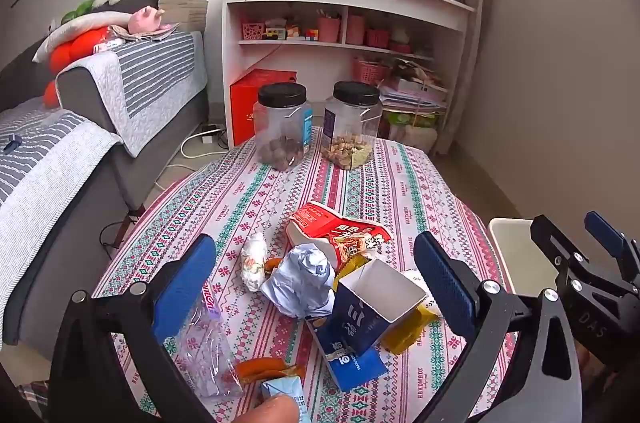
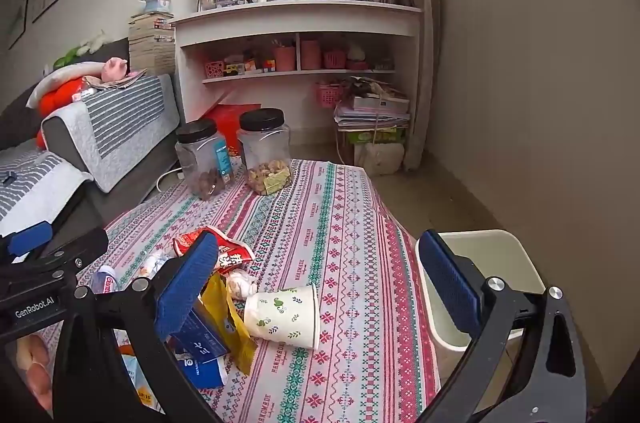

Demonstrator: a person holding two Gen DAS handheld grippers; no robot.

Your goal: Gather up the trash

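The table [image 2: 344,223], draped in a patterned cloth of red, green and white bands, fills the lower half of both views. Just past its right edge stands a cream waste bin [image 2: 516,251], mouth up, seen behind the right gripper's finger.

Two clear jars with black lids sit side by side at the far end of the table: the one with dark round snacks [image 1: 282,127] and the one with pale nuts [image 1: 352,127], neither touching the trash.

The trash lies in a loose heap on the near left part of the cloth. A red snack bag [image 1: 340,227] rests at the back of the heap; in front of it a dark blue open carton [image 1: 372,307] tilts with its mouth upward, lying on a flat blue pack [image 1: 352,363] and a yellow wrapper [image 1: 408,333]. A crumpled pale blue paper [image 1: 304,279] touches the carton's left side, and a small white wrapper [image 1: 254,261] lies just beside that. A clear plastic bag [image 1: 204,343] and an orange wrapper [image 1: 264,369] lie nearest the camera. A paper cup with green prints [image 2: 284,315] lies on its side to the right of the heap.

The left gripper [image 1: 316,287] hangs over the heap, jaws spread wide and empty. The right gripper [image 2: 320,295] is likewise spread wide, holding nothing, its fingers flanking the cup
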